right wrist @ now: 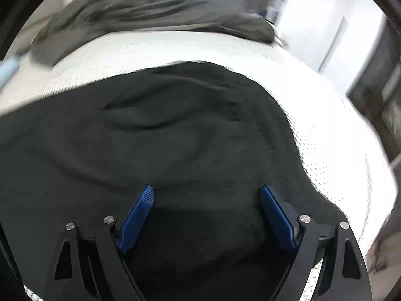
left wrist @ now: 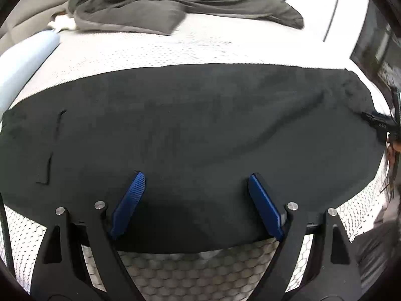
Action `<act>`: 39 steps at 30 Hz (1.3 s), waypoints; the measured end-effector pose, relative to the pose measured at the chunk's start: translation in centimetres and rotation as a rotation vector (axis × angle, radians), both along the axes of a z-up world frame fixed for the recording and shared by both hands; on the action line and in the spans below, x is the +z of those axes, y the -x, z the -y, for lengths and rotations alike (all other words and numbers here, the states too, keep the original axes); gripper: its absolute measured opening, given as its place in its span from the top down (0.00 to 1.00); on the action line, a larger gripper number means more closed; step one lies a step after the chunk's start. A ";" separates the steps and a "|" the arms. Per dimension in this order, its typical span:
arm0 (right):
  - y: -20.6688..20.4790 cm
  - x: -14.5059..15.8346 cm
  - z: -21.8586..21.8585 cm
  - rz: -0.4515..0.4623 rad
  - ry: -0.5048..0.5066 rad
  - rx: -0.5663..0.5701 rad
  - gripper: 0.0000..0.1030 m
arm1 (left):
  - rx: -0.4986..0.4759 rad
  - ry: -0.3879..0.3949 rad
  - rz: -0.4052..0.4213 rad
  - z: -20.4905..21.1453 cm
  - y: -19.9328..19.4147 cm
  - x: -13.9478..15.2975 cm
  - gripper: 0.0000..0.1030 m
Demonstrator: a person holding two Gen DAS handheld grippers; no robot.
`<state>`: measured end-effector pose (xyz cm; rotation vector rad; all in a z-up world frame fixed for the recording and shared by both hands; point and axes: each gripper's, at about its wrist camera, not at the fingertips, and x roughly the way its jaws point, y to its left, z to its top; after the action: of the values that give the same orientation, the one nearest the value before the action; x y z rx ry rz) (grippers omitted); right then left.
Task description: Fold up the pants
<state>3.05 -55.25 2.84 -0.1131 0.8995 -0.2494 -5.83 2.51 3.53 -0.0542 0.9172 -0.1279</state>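
Lying flat across the middle of the left wrist view: the black pants (left wrist: 190, 130), stretched as one long dark band over the white mattress (left wrist: 200, 47), long axis running from the left edge of the frame to the right edge. Hovering over the band's lower edge at lower centre: the left gripper (left wrist: 195, 178), blue fingers (left wrist: 130, 200) spread wide, pinching nothing, only cloth showing in the gap beneath. Peeking in at the far right edge of that view, just at the band's end: a dark bit of the other tool, too cut off to read.

Filling the centre and left of the right wrist view: the same pants (right wrist: 150, 155), here rumpled into shallow ridges, the cloth's end curving down the right side of the frame against bare mattress (right wrist: 338, 155). Hanging over it at lower centre: the right gripper (right wrist: 206, 190), fingers (right wrist: 275, 218) likewise standing wide apart, gripping nothing. Blurring at the frame's edges.

Judging from this layout: each gripper sitting nearer one end of the band, the left toward the left part, the right at the right-hand end, so a lengthwise fold probably needing one end carried along that long axis onto the other. Bunching along the upper part of both views: a grey blanket (left wrist: 175, 0), well apart from the pants.
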 end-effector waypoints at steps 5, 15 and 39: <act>0.6 2.6 -4.7 0.050 0.029 0.091 0.15 | -0.003 0.058 0.025 1.3 -1.0 2.2 0.19; -6.7 -1.1 -20.0 -0.134 -0.004 0.489 0.15 | -0.092 -0.104 -0.071 6.7 -8.1 -0.2 0.19; -11.2 -0.1 -18.5 -0.135 0.041 0.434 0.09 | -0.034 -0.088 -0.103 6.4 -14.4 -1.0 0.18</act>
<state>14.26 -36.78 2.77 -0.3612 0.9799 0.1456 8.59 -3.88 2.54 0.0370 1.0260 -0.1172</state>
